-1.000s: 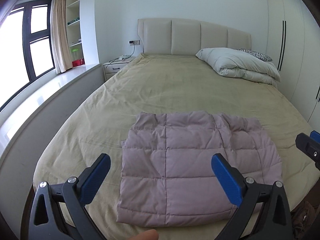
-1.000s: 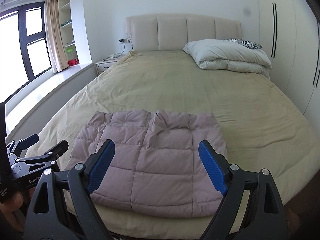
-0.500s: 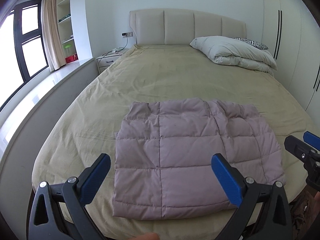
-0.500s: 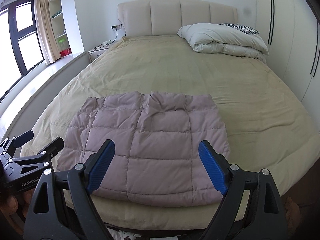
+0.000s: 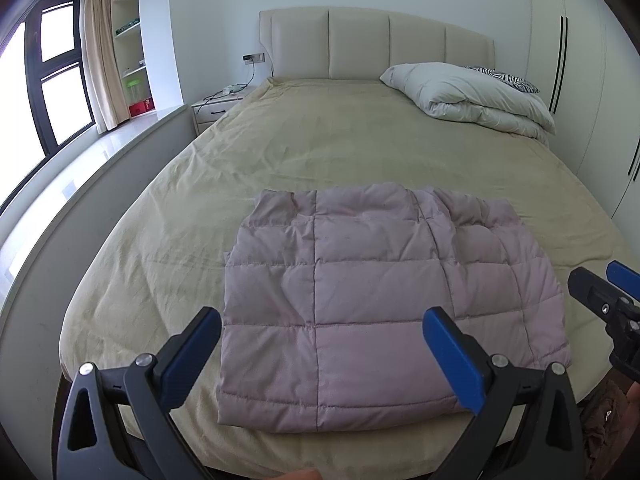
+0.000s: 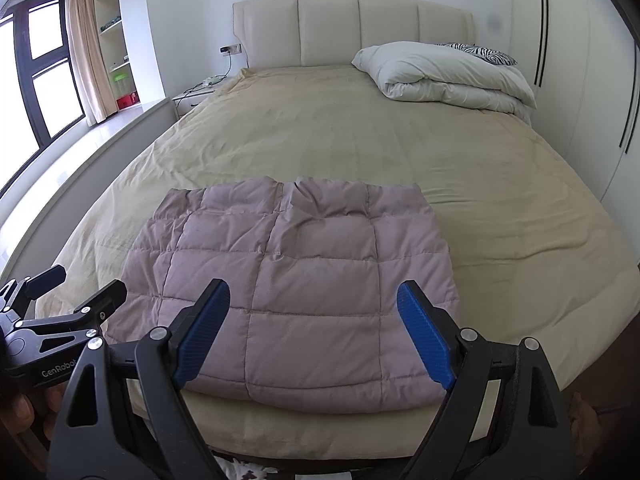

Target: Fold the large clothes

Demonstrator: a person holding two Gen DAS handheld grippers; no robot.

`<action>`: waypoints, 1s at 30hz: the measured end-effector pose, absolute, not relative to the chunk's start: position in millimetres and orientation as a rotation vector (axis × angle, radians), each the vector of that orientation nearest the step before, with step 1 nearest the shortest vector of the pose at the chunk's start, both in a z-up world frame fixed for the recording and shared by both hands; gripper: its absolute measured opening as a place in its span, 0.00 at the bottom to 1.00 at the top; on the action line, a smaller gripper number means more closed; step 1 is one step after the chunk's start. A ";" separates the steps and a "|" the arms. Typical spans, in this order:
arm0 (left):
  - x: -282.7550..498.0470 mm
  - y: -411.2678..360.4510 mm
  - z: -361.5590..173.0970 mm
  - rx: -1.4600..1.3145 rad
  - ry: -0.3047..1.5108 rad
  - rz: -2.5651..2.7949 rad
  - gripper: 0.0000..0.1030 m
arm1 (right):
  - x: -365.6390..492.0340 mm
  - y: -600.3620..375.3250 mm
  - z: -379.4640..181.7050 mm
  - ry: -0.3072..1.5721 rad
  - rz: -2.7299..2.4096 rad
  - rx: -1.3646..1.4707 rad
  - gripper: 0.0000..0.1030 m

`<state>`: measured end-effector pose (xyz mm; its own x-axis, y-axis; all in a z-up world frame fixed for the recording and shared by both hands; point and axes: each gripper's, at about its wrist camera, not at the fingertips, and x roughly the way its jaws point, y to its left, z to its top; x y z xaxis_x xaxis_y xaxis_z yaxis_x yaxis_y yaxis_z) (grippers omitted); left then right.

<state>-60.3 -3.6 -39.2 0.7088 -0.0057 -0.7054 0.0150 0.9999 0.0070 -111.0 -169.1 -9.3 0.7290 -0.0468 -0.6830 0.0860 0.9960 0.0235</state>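
Both my left tongs [image 5: 322, 344] and right tongs [image 6: 314, 320] hang spread and empty, with the folded quilted jacket [image 5: 384, 300] lying just ahead of them on the bed [image 5: 320, 148]. Far beyond it sits a rolled duvet [image 6: 448, 74]; nothing lies between my tongs and the jacket.
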 end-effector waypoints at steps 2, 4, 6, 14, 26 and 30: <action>-60.1 -3.8 -39.3 0.012 0.785 -0.011 1.00 | -110.4 -170.1 -10.7 0.753 -0.076 0.055 0.84; -60.5 -3.9 -40.3 0.010 0.788 -0.012 1.00 | -110.3 -170.4 -11.7 0.755 -0.078 0.054 0.84; -60.2 -3.7 -41.2 0.010 0.791 -0.010 1.00 | -110.0 -171.3 -12.6 0.755 -0.081 0.055 0.84; -59.4 -3.4 -41.6 0.010 0.793 -0.012 1.00 | -109.3 -171.4 -14.6 0.761 -0.078 0.053 0.84; -61.1 -3.9 -45.1 0.011 0.795 -0.011 1.00 | -108.7 -173.0 -17.2 0.766 -0.080 0.058 0.84; -61.1 -3.8 -45.3 0.011 0.796 -0.011 1.00 | -108.6 -172.4 -17.8 0.767 -0.081 0.057 0.84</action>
